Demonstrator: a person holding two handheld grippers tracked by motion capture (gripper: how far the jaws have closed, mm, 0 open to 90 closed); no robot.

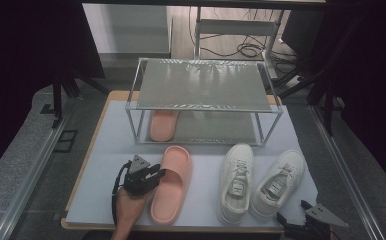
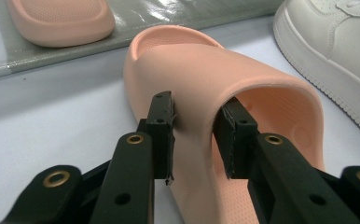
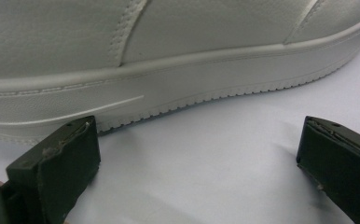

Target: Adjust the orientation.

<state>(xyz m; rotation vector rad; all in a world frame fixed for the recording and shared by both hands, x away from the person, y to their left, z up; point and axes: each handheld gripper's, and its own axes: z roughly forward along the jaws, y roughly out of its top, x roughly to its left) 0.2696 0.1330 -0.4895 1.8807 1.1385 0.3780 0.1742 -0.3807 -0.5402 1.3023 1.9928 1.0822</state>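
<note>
Work: shoes going onto the two-tier rack (image 1: pixel 203 107), by my reading.
Done: one pink slipper (image 1: pixel 162 124) lies on the lower shelf.
Left tongs (image 1: pixel 160 174): pads pinch the strap wall of the second pink slipper (image 1: pixel 172 182), one jaw inside, one outside; it lies on the surface (image 1: pixel 106 165).
Remaining: white sneakers (image 1: pixel 258 182), both on the surface.
Right tongs (image 3: pixel 197 161): jaws wide apart, empty, beside a sneaker sole.
</note>
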